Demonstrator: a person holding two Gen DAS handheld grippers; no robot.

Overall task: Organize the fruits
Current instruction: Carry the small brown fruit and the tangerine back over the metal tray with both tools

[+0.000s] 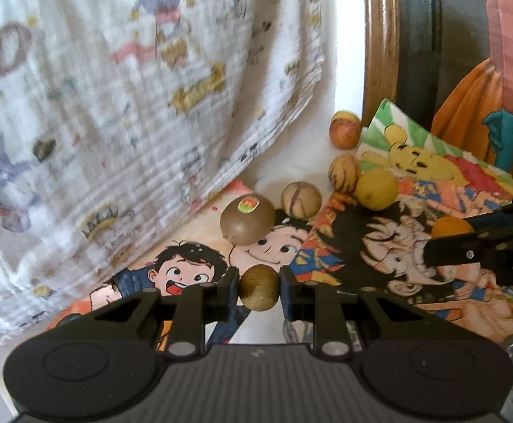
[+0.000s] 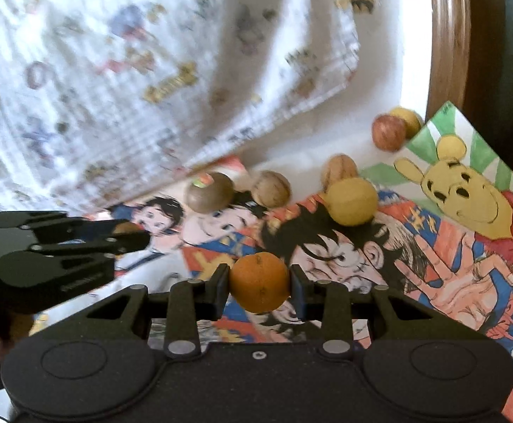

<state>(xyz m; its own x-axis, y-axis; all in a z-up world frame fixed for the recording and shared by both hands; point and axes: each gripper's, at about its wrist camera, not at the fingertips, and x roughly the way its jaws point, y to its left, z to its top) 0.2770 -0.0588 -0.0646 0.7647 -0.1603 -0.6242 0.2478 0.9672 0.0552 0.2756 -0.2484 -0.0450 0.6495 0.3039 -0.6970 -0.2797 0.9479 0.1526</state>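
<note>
The left gripper (image 1: 259, 287) has its fingers clenched on a small brown round fruit (image 1: 259, 287), held low in the centre of the left wrist view above cartoon drawings (image 1: 193, 275) spread over the white bench (image 1: 291, 169). The right gripper (image 2: 259, 283) grips an orange (image 2: 259, 282) the same way, at the lower centre of its own view.

Beyond them, on the drawings, sits a kiwi (image 1: 247, 218) with a sticker on top, and just beside it to the right a striped pale fruit (image 1: 300, 199). A second striped fruit (image 1: 344, 175) touches a yellow round fruit (image 1: 377, 189). Further back, in the upper right, a reddish apple (image 1: 344, 133) lies near a wooden frame (image 1: 379, 53). A printed white cloth (image 1: 115, 88) hangs across the upper left.
</note>
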